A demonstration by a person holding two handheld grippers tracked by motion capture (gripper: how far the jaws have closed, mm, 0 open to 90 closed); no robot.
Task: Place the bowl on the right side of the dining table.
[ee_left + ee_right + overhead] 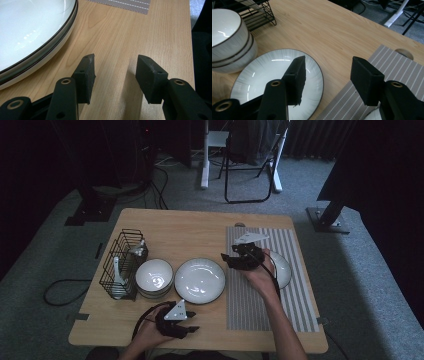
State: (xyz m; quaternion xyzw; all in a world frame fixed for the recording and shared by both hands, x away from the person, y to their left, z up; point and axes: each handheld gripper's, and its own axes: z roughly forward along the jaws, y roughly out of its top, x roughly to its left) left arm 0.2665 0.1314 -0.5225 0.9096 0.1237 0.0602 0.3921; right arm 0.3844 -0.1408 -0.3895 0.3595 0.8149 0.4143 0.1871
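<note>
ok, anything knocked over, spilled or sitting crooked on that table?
Nothing stands out. The stacked bowls sit level beside the wire rack, the plate lies flat on the wood, and the striped mat lies square to the table edge. Both the left gripper and right gripper are open and empty.

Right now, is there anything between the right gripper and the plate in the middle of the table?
Nothing visible. The right gripper, jaws open, hovers at the striped mat's left edge, and the plate lies just beyond on bare wood.

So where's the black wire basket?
In the high view the black wire basket stands at the table's left edge, right beside the stacked bowls, far from both grippers.
</note>
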